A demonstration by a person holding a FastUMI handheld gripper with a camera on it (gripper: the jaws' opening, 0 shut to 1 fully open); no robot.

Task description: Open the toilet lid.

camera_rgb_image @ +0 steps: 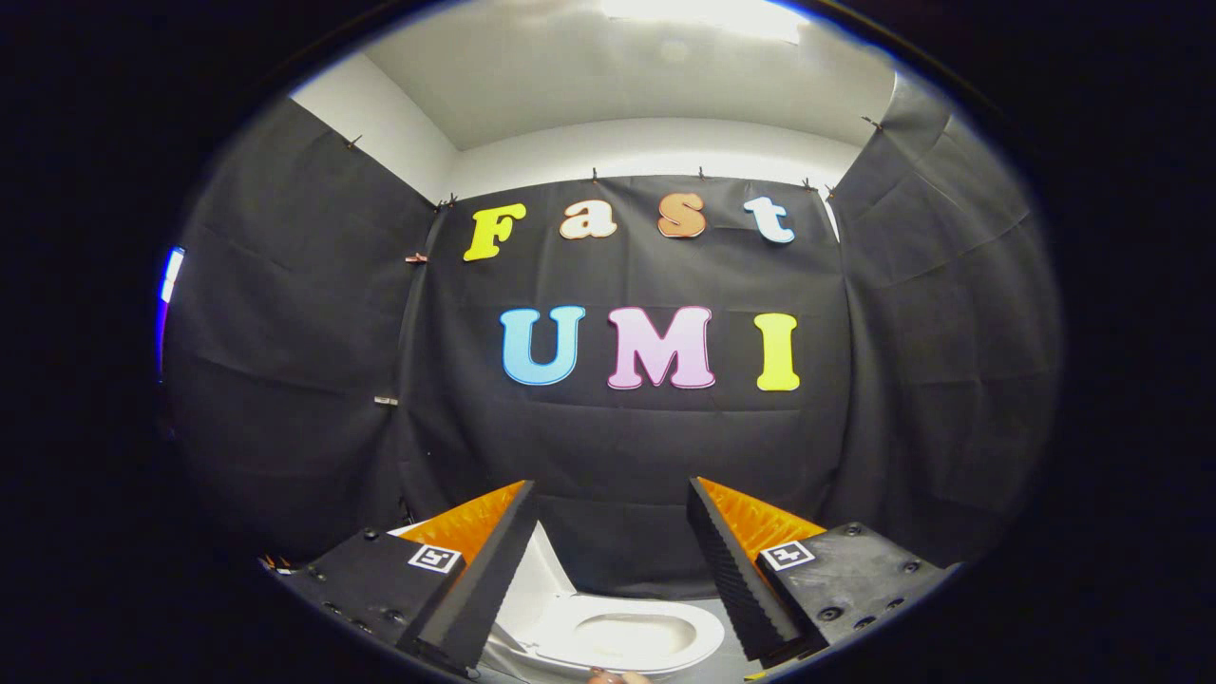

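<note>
- Gripper view: the gripper (pixel 613 532) sits at the bottom centre of the frame with its jaws wide apart and nothing between them; the black ribbed pads face each other across an open gap.
- The toilet (pixel 617 636) shows in that gap, low in the frame, small and well beyond the fingertips.
- Its white lid (pixel 543 579) appears to stand raised at the bowl's left side, next to the left finger, with the oval seat opening exposed below it. On that reading the opening looks done or nearly so, though the fisheye bend makes the lid's exact tilt hard to judge.
- If the lid is not yet fully back, a good finish would be to bring the jaws down toward its free edge, push gently until it leans past upright, and avoid clamping hard on the thin plastic.
- The toilet looks glossy white and smooth, so a finger could slip along it.
- A small sliver of something skin-toned (pixel 617 676) shows at the very bottom edge; what it is cannot be told.
</note>
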